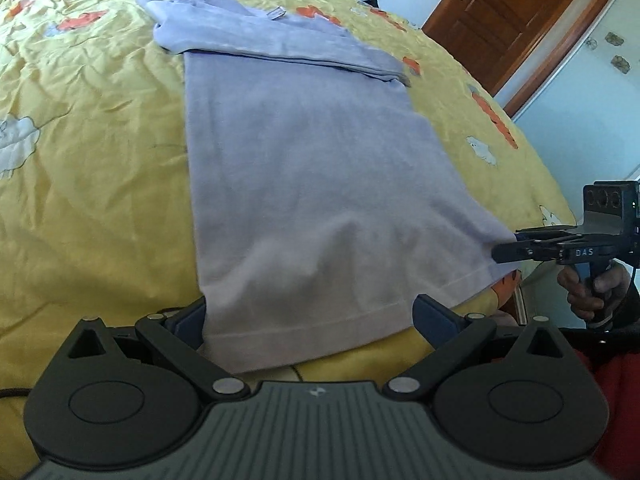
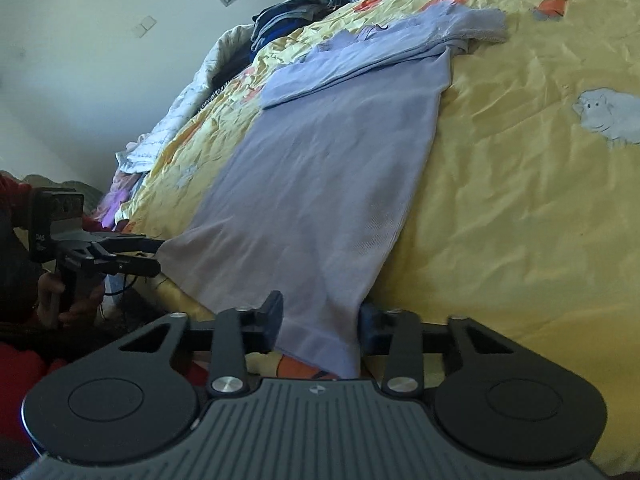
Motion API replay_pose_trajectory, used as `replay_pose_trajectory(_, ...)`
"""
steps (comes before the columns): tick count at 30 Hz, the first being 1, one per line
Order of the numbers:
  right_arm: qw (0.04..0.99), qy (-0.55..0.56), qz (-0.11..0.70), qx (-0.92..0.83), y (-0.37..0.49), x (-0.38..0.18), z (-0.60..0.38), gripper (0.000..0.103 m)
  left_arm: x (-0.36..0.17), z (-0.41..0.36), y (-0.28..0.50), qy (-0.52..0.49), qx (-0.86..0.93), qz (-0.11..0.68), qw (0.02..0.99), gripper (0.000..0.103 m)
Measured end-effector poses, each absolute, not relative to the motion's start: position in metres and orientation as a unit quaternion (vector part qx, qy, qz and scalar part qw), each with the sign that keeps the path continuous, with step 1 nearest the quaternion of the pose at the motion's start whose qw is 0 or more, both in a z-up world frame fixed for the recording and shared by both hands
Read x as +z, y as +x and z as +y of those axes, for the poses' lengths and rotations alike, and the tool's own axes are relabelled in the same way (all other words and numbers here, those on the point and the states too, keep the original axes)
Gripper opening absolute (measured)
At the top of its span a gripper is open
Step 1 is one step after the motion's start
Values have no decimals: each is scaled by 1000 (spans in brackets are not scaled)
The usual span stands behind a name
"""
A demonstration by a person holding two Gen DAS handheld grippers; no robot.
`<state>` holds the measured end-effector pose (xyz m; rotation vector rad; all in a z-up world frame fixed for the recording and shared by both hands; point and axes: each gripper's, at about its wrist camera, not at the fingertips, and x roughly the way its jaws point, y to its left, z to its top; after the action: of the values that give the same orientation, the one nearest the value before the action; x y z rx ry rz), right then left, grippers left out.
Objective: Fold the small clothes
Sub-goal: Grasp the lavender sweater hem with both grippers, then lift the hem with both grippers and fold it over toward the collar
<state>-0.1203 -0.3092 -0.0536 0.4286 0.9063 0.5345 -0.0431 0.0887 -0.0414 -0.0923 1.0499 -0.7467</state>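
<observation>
A yellow bedspread [image 1: 88, 128] printed with orange shapes and pale sheep is covering the bed and filling most of both views. On it a lilac shirt [image 1: 304, 168] is lying flat, its body running lengthwise toward the cameras, with a sleeve [image 1: 288, 46] folded across the far end. The hem is reaching the near edge of the bed, where both tools are sitting.

The left tool [image 1: 310, 312] is standing wide open, its two fingers straddling the hem's left corner: one finger is sitting just outside the shirt's side edge, the other over the hem further in, and nothing is pinched. In the right wrist view the same tool [image 2: 158, 258] is showing at the shirt's near corner.

The right tool [image 2: 320, 316] is partly closed around the opposite hem corner, cloth lying between its fingers; whether the pads are actually pressing the fabric cannot be told. From the left wrist view this tool [image 1: 505, 249] is touching the corner sideways, fingers nearly together.

A brown wooden door [image 1: 516, 12] is standing beyond the bed, and a heap of dark clothes [image 2: 288, 16] is lying at the far end.
</observation>
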Motion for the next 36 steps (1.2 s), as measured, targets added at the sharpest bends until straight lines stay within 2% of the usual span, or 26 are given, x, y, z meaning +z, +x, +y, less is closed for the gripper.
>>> replay_pose_trajectory(1,840,209,431,254,-118,-55,-309,37,-41,88,-43,-44,-349,489,798,103)
replay_pose_trajectory(7,829,225,431,275,-116,-60,-295,36,-41,85,-41,-62,-352,489,796,102)
replay_pose_trajectory(9,830,223,431,274,-116,-60,-290,29,-41,83,-41,-58,-350,487,798,96)
replay_pose_trajectory(10,831,220,433,271,-116,-60,-289,22,-40,82,-42,-50,-347,485,802,86)
replay_pose_trajectory(11,833,214,434,266,-115,-60,-288,21,-38,81,-43,-43,-341,483,805,70)
replay_pose_trajectory(12,835,210,435,264,-115,-59,-287,18,-37,79,-45,-28,-330,479,813,61)
replay_pose_trajectory(13,836,205,436,264,-116,-58,-286,11,-36,78,-45,-18,-322,478,817,44)
replay_pose_trajectory(14,837,199,436,264,-117,-57,-285,11,-36,78,-44,-14,-315,481,818,26)
replay_pose_trajectory(17,844,180,435,256,-121,-51,-282,9,-39,81,-43,-27,-306,486,818,11)
replay_pose_trajectory(20,849,175,430,253,-123,-45,-280,8,-38,82,-45,-36,-305,481,821,7)
replay_pose_trajectory(36,885,205,328,259,-91,14,-297,7,15,87,-14,-142,-325,400,845,7)
